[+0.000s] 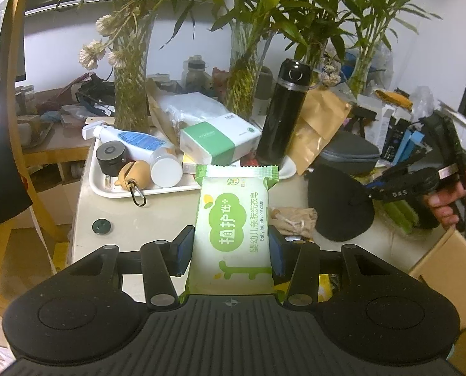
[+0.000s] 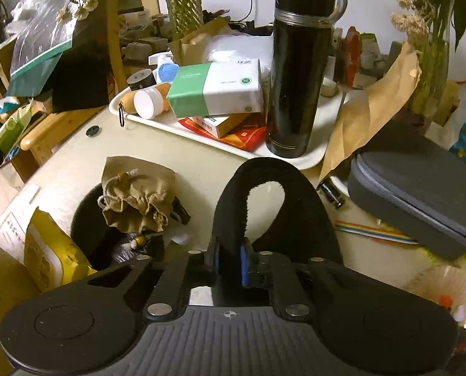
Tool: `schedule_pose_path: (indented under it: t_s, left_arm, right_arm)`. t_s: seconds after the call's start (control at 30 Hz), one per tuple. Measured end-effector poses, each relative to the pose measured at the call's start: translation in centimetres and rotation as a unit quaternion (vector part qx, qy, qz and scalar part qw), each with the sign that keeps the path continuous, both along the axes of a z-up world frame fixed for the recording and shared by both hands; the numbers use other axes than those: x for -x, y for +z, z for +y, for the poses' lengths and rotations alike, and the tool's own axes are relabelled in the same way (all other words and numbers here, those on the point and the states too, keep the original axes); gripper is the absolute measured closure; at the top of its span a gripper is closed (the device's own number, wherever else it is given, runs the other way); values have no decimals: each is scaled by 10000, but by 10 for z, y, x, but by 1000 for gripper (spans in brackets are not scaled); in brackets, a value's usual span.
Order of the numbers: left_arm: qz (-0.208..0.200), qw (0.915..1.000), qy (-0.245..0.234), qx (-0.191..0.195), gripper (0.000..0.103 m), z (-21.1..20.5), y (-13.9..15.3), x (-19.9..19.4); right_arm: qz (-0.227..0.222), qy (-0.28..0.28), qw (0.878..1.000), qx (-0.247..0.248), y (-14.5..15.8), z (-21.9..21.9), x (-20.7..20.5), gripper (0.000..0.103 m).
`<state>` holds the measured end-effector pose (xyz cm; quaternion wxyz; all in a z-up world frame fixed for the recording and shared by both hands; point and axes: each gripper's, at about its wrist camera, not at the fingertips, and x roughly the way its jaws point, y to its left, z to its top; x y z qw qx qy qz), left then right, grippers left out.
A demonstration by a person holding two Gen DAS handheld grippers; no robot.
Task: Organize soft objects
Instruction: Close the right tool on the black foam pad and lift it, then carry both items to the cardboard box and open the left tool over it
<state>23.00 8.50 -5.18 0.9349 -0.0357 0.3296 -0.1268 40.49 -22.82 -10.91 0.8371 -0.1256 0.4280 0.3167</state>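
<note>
Soap packet (image 1: 233, 228), green and white and marked baby laundry bar soap, sits lengthwise between the pads of the left gripper (image 1: 231, 250), which is part open and clamped on its two long sides, held above the near edge of a cream table (image 1: 157, 210). To its right, the right gripper (image 2: 229, 263) has its jaws almost fully together on a fold of black felt (image 2: 264, 197), one piece that loops up ahead of the fingers and hangs clear of the tabletop; a person's hand (image 1: 452, 200) grips that tool at the left camera's right edge. One tan drawstring pouch (image 2: 135, 200) lies on the table between the two grippers, resting partly on a dark round object (image 2: 88, 219). One white tray (image 2: 311, 156) crowds the far side, carrying one black flask (image 2: 301, 69) at its front right corner and one green-and-white box (image 2: 217, 91). One grey zip case (image 2: 421, 200) lies just right of the tray. Bare tabletop remains only in the strip between tray and pouch.
</note>
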Motion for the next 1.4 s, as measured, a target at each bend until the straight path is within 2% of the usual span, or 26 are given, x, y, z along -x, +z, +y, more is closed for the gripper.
schedule_pose_path:
  t_s: [0.07,0.43,0.73,0.93,1.07,1.4]
  left_arm:
    - [-37,10000,24,-38,56,-1,3,1]
    - [-429,9991,-65,-10,56,-13,48,27]
    - [-627,9976,-237,-153,56,-29,85,62]
    - [-698,9966,-313,-315,56,-39,104,85]
    - [-563,9974,-279,-355,56,-46,111,94]
    - [-316,9965,-499,-591,56,-67,106,121]
  right_arm:
    - [-197,21,9998,87,6,3,4,92]
    - [-935,-374,9946,-261,72,-14,50,92]
    - [-1451,-246,9884,-376,127,-24,108,92]
    - [-1631,-81,9848,-583,153,-28,149,92]
    - [-1712,81,9831,-635,167,-28,176,92]
    - [-1732,518,9811,-696,182,-22,235,92]
